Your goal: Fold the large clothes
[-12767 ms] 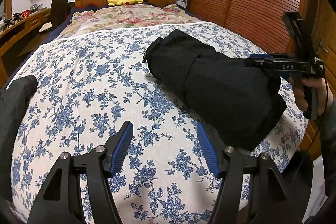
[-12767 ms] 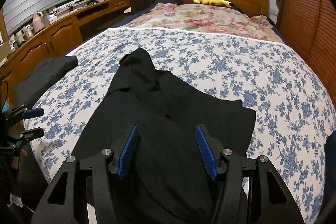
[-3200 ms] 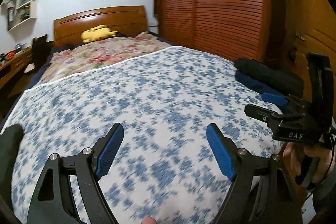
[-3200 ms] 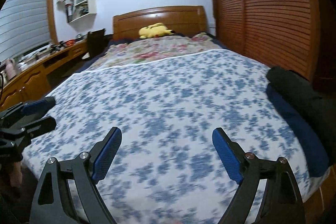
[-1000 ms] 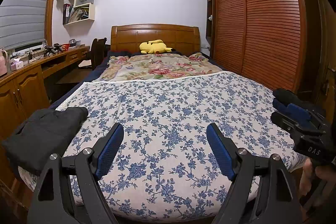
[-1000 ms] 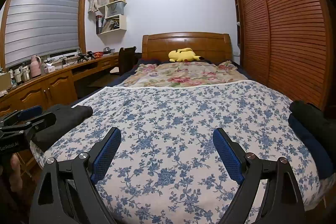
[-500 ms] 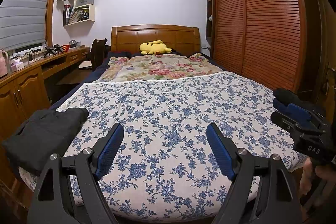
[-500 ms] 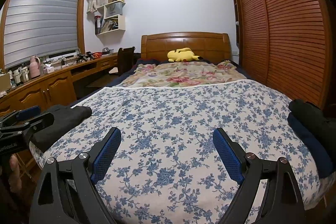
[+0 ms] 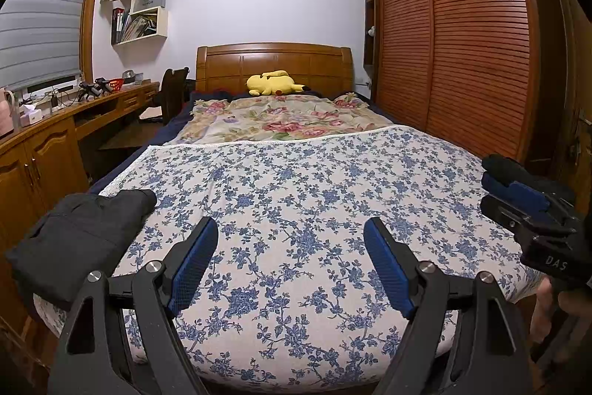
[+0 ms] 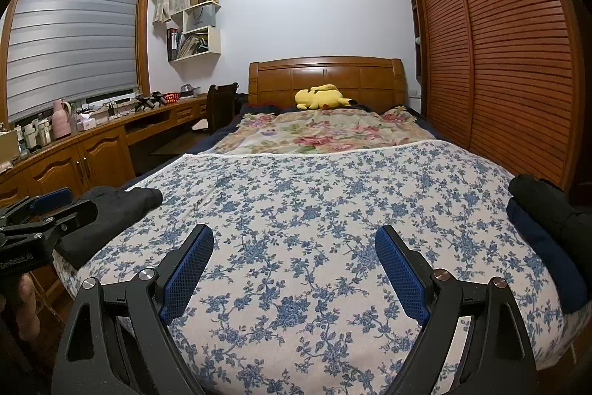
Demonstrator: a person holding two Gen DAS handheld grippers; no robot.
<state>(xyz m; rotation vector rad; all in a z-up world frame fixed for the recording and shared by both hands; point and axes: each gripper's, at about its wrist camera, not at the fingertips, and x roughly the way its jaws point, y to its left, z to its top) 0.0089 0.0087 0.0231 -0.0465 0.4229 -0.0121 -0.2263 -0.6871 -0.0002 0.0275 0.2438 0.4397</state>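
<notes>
A folded black garment [image 9: 525, 174] lies on top of a folded navy one [image 9: 512, 192] at the right edge of the bed [image 9: 296, 187]; the right wrist view shows the same stack [image 10: 547, 221]. Another dark garment [image 9: 77, 236] lies bunched on the bed's near left corner, also in the right wrist view [image 10: 118, 206]. My left gripper [image 9: 290, 228] is open over the near end of the floral sheet, holding nothing. My right gripper [image 10: 294, 234] is open too, its jaws wide and bare. Each gripper shows at the edge of the other's view, left gripper [image 10: 63, 204] and right gripper [image 9: 518, 206].
A flowered quilt [image 9: 281, 121] and a yellow plush toy [image 9: 273, 84] lie by the wooden headboard [image 9: 273, 62]. A wooden desk with cabinets [image 10: 74, 158] and a chair [image 10: 222, 106] run along the left. Louvred wardrobe doors [image 10: 510, 62] close the right side.
The folded black garment that lay mid-bed now sits on the right-edge stack. Both grippers have drawn back from the bed; over the last second nothing moves.
</notes>
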